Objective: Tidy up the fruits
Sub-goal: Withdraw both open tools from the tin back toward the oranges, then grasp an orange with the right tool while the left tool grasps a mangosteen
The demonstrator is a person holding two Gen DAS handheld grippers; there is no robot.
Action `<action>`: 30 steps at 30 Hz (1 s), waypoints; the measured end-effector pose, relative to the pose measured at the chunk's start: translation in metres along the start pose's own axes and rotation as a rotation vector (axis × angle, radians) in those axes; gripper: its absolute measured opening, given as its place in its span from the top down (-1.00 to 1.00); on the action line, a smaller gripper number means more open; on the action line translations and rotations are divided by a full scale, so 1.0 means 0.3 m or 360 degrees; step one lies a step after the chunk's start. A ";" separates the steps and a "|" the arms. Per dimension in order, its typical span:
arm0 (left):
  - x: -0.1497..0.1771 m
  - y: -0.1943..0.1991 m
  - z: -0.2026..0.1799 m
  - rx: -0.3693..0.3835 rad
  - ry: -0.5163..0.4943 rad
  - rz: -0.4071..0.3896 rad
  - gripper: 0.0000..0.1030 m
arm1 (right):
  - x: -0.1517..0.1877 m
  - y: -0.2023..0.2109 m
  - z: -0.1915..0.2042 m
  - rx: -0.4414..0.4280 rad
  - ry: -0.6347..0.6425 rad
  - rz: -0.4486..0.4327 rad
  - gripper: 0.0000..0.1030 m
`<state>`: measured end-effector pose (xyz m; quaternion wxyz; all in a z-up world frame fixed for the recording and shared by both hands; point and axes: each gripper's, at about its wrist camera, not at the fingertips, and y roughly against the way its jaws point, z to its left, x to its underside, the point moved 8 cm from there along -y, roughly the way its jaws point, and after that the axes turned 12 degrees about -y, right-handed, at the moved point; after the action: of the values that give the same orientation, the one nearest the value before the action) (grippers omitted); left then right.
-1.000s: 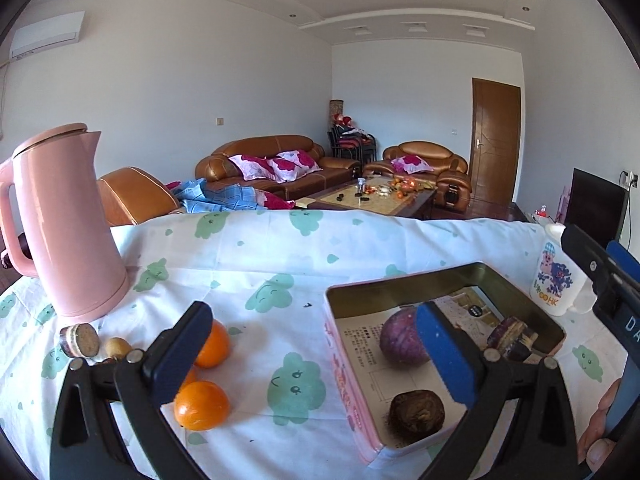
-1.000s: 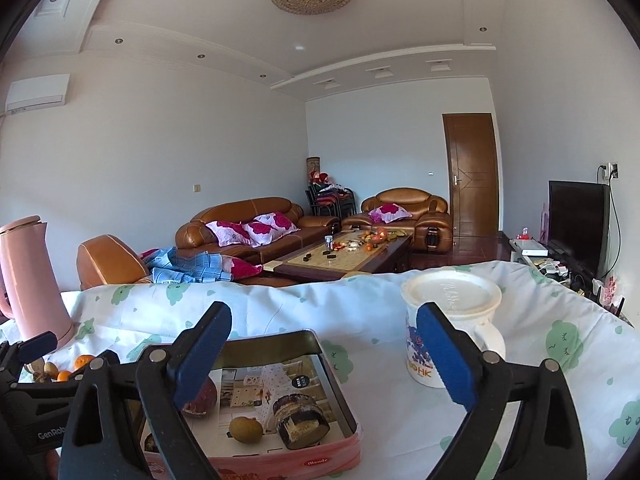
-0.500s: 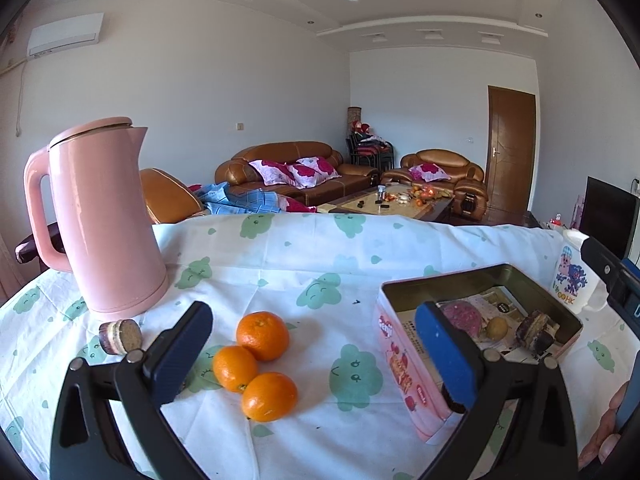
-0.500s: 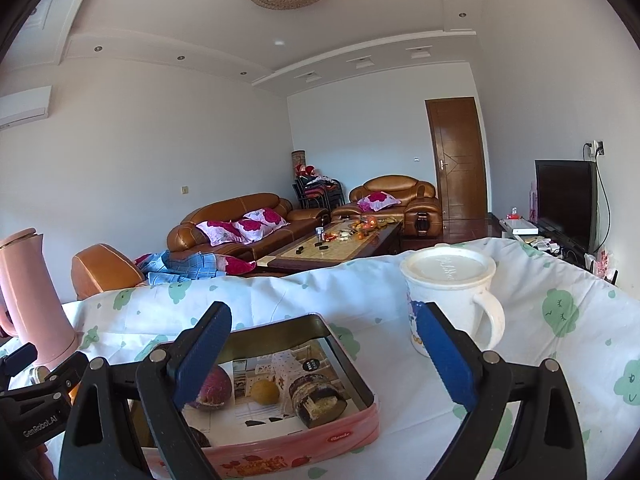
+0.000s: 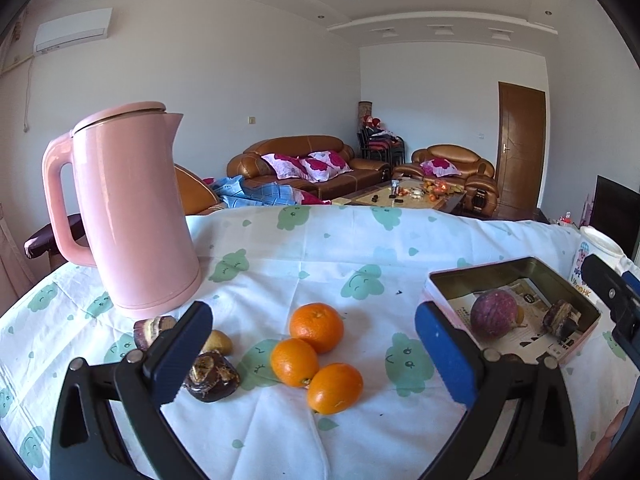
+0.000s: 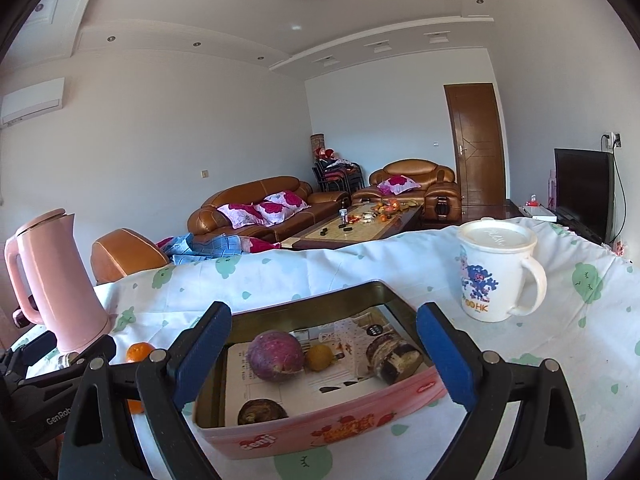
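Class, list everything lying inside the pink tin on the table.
Inside the pink tin: a printed paper liner, a purple fruit, a small yellow fruit and two dark brown pieces. The near wall hides the front floor.

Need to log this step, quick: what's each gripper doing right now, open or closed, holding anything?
Left gripper: open, empty, over the oranges.
Right gripper: open, empty, over the tin.

Table with a white cloud-print cloth: pink kettle near the left edge, three oranges mid-table, pink tin and mug (lidded) toward the right.
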<state>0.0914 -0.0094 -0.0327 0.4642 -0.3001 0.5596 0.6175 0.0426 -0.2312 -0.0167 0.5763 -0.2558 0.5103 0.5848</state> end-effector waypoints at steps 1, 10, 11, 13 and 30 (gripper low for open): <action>0.003 -0.003 0.013 -0.0004 0.0004 0.0005 -1.00 | 0.009 -0.002 0.021 -0.0004 0.0008 0.0008 -0.84; 0.025 -0.015 0.119 -0.0036 0.0010 0.0027 -1.00 | 0.072 -0.002 0.168 -0.0068 0.0064 0.0039 -0.84; 0.029 -0.018 0.133 -0.0039 0.0013 0.0032 -1.00 | 0.079 -0.002 0.185 -0.0071 0.0073 0.0041 -0.84; 0.038 -0.025 0.169 -0.0040 0.0028 0.0050 -1.00 | 0.090 0.002 0.218 -0.0083 0.0094 0.0041 -0.84; 0.207 -0.115 0.597 -0.0269 0.0467 0.0337 -1.00 | 0.252 -0.051 0.451 -0.0281 0.0208 0.0375 -0.84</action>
<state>0.1254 0.1771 -0.0677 0.2833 -0.3642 0.5959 0.6573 0.0806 -0.0822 -0.0412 0.4447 -0.2813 0.5198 0.6730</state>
